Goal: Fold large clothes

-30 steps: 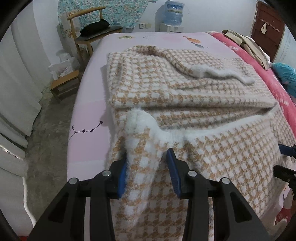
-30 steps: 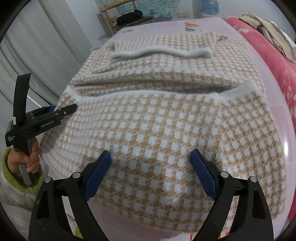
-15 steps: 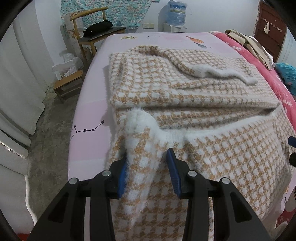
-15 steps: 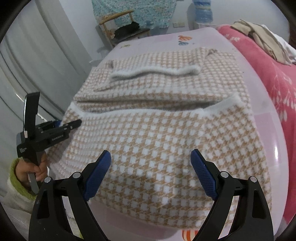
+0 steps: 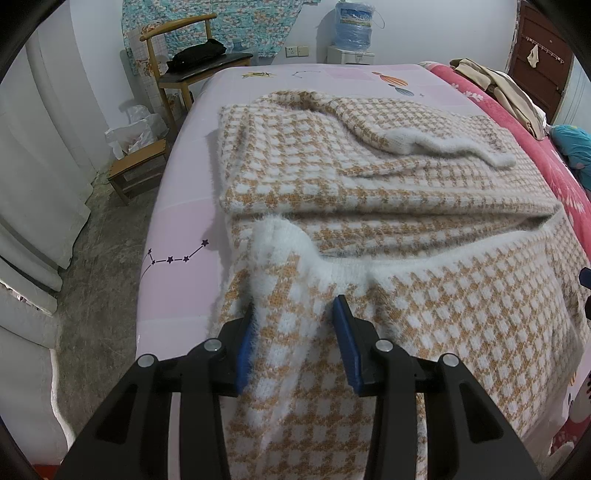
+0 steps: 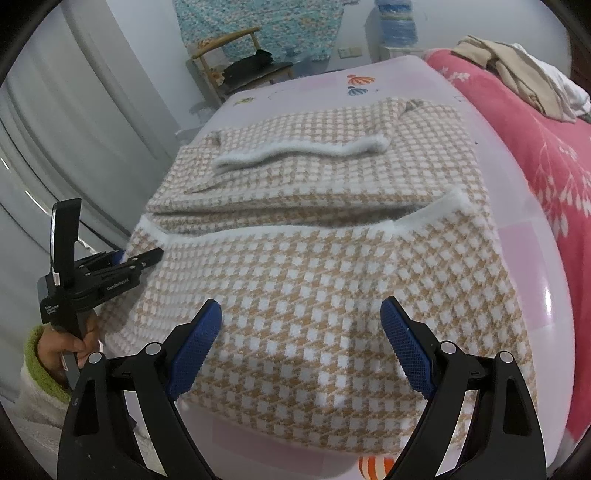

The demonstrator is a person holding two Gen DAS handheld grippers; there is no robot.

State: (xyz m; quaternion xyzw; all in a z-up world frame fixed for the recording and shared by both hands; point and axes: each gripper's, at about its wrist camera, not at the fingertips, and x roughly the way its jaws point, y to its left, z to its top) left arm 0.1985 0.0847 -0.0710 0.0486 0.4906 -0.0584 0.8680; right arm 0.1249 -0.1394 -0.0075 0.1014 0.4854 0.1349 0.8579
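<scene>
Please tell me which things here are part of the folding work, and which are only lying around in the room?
Part of the job:
- checked sweater
- left gripper, gripping its edge
- right gripper, open above it

Just lying about:
- beige clothes on the red blanket
- wooden chair
- water bottle

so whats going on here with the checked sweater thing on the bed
A person with a handheld gripper in each hand is folding a tan-and-white checked sweater spread on a pink bed. The left gripper has a bunched corner of the near hem between its fingers, by the sweater's left edge. The right gripper is wide open over the near part of the sweater, gripping nothing. A sleeve with a white cuff already lies folded across the far part.
</scene>
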